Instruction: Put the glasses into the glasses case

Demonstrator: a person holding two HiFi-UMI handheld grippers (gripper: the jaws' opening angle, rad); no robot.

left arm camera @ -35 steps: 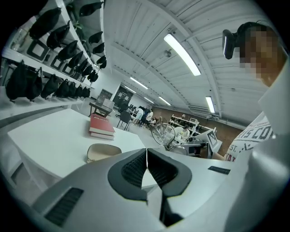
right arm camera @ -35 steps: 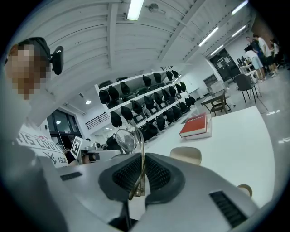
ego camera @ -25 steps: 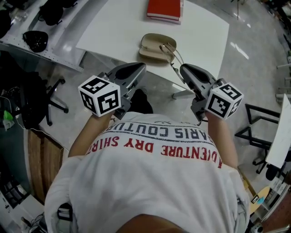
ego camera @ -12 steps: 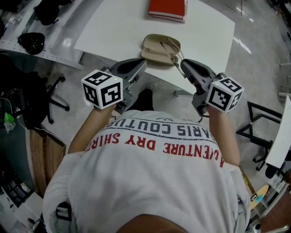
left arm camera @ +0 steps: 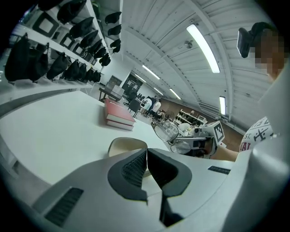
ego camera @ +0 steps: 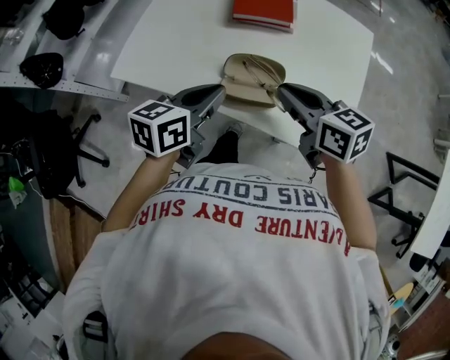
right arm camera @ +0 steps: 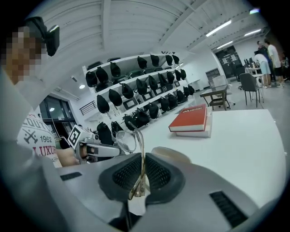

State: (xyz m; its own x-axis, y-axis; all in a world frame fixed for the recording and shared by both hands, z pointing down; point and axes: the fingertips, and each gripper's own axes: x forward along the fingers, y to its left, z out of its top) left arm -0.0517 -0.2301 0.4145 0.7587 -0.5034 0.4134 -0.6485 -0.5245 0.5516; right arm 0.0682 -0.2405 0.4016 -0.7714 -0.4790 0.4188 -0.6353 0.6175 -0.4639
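**Glasses over the open case – not yet in**

My right gripper (ego camera: 280, 91) is pinching the glasses (ego camera: 257, 69) by their thin gold arms. In the right gripper view the ribbed pads (right arm camera: 156, 173) are pressed together on the wire, with the lenses standing up beyond the tips. My left gripper (ego camera: 220, 92) has its jaws closed on nothing and sits just beside the left end of the glasses case (ego camera: 238, 89).

The case lies open on the white table (ego camera: 176, 42), near its front edge, with a red book (ego camera: 264, 10) well beyond it. By my reckoning the pick-up is done and the carry is nearly done. The glasses hang over the open shell but aren't resting in it; whether the frame touches the rim I cannot tell. What's left is to lower them into the shell, let go, and perhaps shut the lid.

From the head view the arms run slantwise from my right gripper's tips, up and to the left across the case. The lens end points away from me, towards the far left rim. The left gripper view shows one lens above the other – the frame is tipped on its side. The case's long axis runs left to right along the table edge, so I judge the glasses need turning to lie along it.
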